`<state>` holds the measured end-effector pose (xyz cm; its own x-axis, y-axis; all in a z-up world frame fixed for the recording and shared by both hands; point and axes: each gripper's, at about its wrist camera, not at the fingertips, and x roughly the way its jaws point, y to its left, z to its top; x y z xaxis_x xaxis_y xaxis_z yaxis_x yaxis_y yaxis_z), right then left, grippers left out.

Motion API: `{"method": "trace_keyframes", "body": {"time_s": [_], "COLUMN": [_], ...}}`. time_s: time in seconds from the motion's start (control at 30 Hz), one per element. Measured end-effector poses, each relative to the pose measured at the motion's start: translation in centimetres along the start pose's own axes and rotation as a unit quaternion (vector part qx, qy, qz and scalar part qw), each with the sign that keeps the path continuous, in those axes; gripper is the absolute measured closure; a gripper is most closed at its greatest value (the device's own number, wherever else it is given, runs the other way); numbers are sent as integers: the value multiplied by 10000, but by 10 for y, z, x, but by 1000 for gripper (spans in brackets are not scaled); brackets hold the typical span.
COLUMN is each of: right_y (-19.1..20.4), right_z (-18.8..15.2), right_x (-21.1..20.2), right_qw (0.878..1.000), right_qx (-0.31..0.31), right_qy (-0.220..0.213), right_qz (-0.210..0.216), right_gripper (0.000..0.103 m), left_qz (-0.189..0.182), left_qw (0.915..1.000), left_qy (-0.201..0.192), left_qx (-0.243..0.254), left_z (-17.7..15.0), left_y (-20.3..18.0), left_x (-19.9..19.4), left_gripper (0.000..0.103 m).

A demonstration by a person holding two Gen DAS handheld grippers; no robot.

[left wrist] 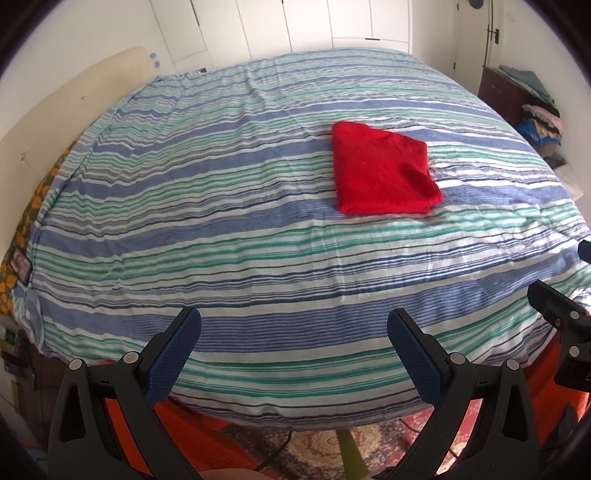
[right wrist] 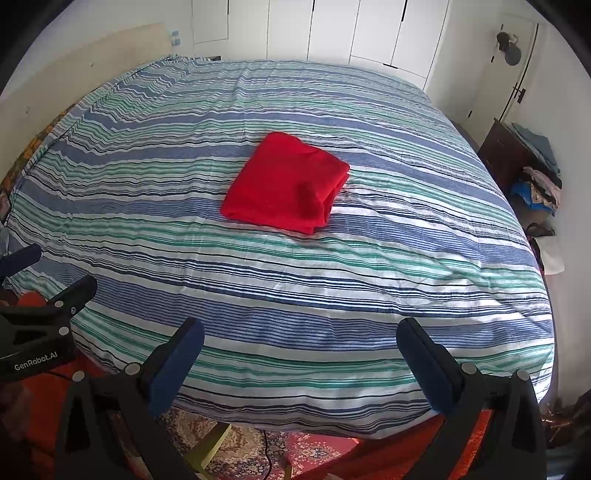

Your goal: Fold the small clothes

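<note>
A red cloth (left wrist: 382, 170) lies folded into a small square on the striped bed (left wrist: 221, 221), right of centre in the left wrist view. In the right wrist view the red cloth (right wrist: 286, 182) sits near the middle of the bed (right wrist: 332, 288). My left gripper (left wrist: 293, 325) is open and empty, held over the bed's near edge, well short of the cloth. My right gripper (right wrist: 301, 332) is open and empty, also at the near edge. Each gripper shows at the side of the other's view: the right one (left wrist: 561, 306), the left one (right wrist: 48, 291).
A dark wooden cabinet (right wrist: 506, 155) with a pile of clothes (right wrist: 539, 188) stands right of the bed. White wardrobe doors (right wrist: 351, 29) line the far wall. A patterned rug (right wrist: 295, 454) lies on the floor below the near edge. A beige headboard (left wrist: 55, 122) is on the left.
</note>
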<state>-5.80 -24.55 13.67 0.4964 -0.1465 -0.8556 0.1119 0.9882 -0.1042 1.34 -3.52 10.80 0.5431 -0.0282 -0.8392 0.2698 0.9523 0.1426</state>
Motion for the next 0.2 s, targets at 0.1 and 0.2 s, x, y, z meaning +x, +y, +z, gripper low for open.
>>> {"method": "trace_keyframes", "body": {"time_s": [0.1, 0.2], "right_y": [-1, 0], "right_z": [0, 1], "right_x": [1, 2], "right_qw": [10000, 10000], "right_qx": [29, 34], "right_qy": [11, 13], "right_qz": [15, 19], "right_gripper": [0, 0], "left_qz": [-3, 48], "left_qw": [10000, 9999], "left_qy": [-58, -126], "left_qx": [-24, -38], "left_z": [0, -2], "left_y": [0, 1], "left_x": [-2, -3], "left_gripper": [2, 2]}}
